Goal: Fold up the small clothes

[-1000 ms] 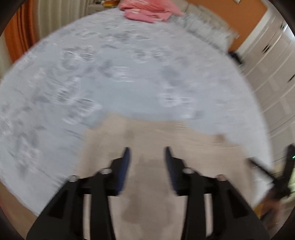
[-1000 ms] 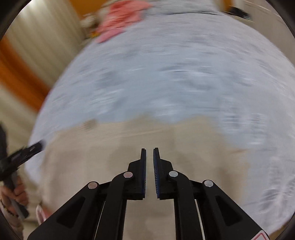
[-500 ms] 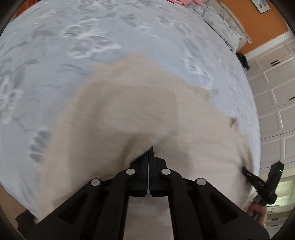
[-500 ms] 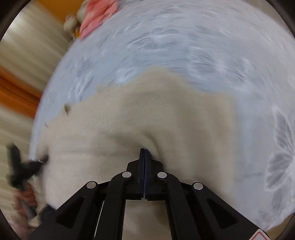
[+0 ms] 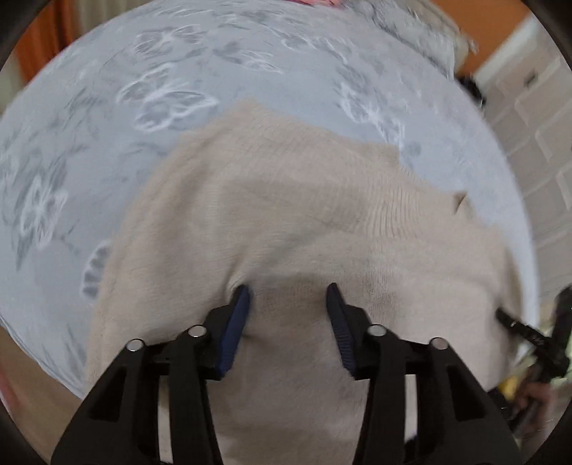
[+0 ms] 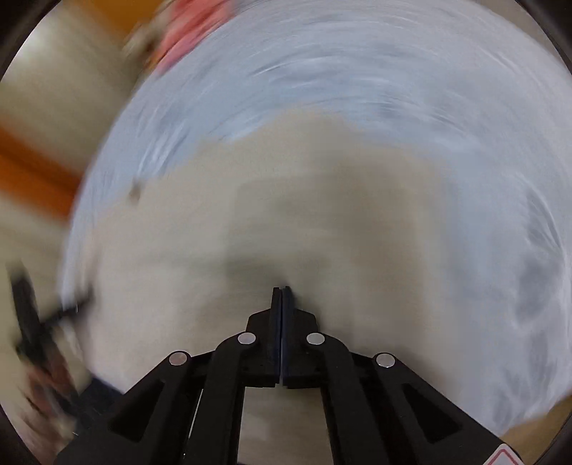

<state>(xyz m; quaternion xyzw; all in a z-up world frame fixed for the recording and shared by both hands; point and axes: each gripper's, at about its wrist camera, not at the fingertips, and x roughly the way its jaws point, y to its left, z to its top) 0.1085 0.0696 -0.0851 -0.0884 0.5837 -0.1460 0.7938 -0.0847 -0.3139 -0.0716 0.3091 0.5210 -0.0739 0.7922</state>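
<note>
Beige knit (image 5: 286, 221) lies on the bedspread (image 5: 107, 107). Your left gripper (image 5: 287, 297) is spread over it; right gripper (image 6: 281, 291) pinches its cloth. Soft, light, stretchy: grab edges.

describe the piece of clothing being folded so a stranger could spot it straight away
A pale grey bedspread printed with butterflies fills the view. On its near part lies a beige knit sweater, right ahead of the left hand-held gripper. It is the only beige garment; the clothes at the bed's far end are pink.
</note>
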